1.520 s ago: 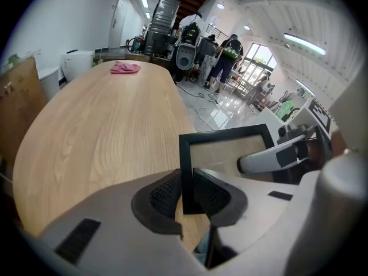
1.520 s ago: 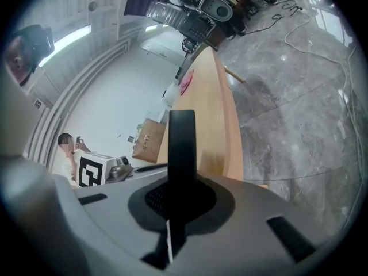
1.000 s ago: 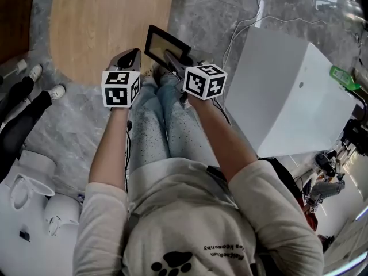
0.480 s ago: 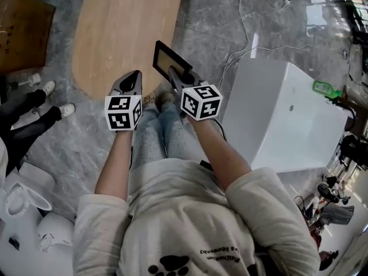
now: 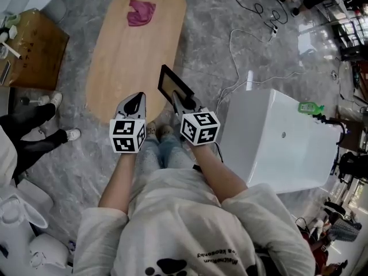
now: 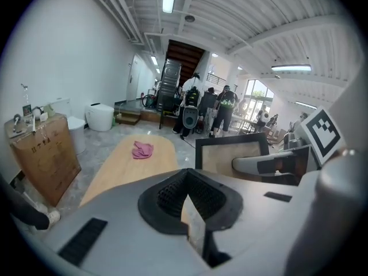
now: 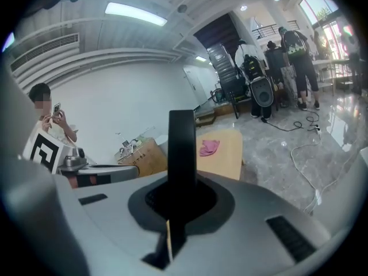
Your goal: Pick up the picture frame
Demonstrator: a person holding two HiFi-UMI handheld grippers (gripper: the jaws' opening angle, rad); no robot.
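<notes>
The picture frame, black-edged with a tan panel, hangs in the air above the floor near the wooden table's near end. My right gripper is shut on its lower edge. In the right gripper view the picture frame stands edge-on as a dark bar rising from the closed jaws of the right gripper. The left gripper is beside it on the left, shut and holding nothing. In the left gripper view the left gripper has its pads together, and the picture frame shows at the right.
A long oval wooden table lies below with a pink cloth at its far end. A white box stands at the right, a green bottle beside it. A cardboard box and a person's legs are at left. Cables cross the floor.
Both grippers have risen together, the right one still carrying the frame. The table and floor look farther below, and the table's far end with the pink cloth has come into view.
</notes>
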